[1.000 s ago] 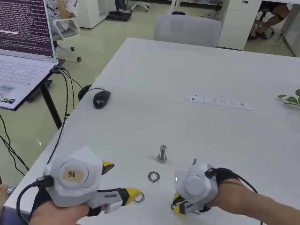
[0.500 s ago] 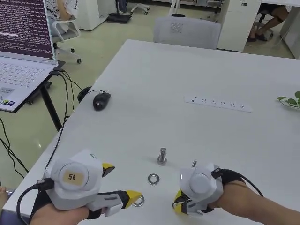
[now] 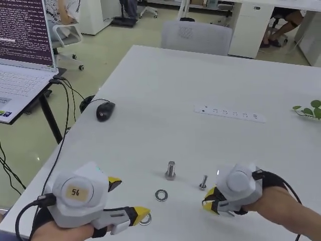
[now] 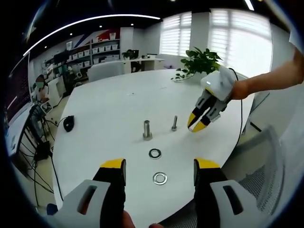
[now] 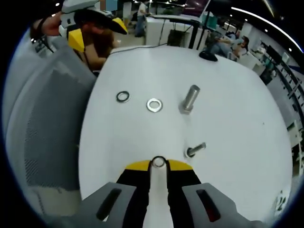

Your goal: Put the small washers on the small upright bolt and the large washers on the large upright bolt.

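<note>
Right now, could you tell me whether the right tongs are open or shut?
Shut: the right tongs pinch a small washer between touching yellow tips.

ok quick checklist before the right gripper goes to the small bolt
1. right gripper shut on a washer: ok
2. small bolt upright and bare: ok
3. held washer lined up over that bolt: not ok, the bolt sits ahead of the jaws and to one side
4. left gripper open, away from the bolts: ok
5. large bolt upright: ok
6. sizes of the two loose washers: cannot tell
</note>
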Available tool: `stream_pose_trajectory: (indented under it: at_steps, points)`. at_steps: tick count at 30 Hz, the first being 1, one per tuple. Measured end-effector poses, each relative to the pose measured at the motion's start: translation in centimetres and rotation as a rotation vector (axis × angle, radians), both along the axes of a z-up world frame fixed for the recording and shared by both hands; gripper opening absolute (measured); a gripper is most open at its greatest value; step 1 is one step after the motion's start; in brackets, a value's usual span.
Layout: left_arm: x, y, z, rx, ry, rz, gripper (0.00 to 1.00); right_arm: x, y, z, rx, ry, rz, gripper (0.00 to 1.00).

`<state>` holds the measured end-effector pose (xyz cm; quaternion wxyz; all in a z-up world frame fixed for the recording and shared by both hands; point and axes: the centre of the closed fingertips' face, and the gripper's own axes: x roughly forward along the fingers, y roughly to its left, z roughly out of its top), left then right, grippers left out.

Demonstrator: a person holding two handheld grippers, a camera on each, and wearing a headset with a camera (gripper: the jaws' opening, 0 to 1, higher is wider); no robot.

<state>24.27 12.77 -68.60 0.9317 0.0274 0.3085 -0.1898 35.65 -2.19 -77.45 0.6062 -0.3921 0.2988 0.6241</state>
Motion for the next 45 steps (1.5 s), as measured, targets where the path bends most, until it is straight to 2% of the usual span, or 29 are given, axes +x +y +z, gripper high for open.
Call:
stream_pose_trajectory:
  at_steps: [8,12,14,24,45]
  points:
    - [-0.2,0.1,-0.1,0.002,0.004,-0.001,0.57,3.9,0.5,2.6,0.047,-0.056,-0.057,0.13]
    - [-0.2,0.4,-0.1,0.005,0.005,0.005,0.57,4.8,1.3,3.2,0.062,-0.060,-0.063,0.13]
    - [-0.3,0.6,0.0,0.007,0.005,0.008,0.57,5.0,1.7,3.0,0.057,-0.062,-0.053,0.13]
    - [-0.4,0.6,0.0,0.005,0.007,0.018,0.57,4.7,2.4,1.7,-0.001,-0.066,0.007,0.13]
    - [-0.6,0.8,-0.1,0.002,0.009,0.029,0.57,5.0,3.0,0.6,-0.058,-0.051,0.037,0.13]
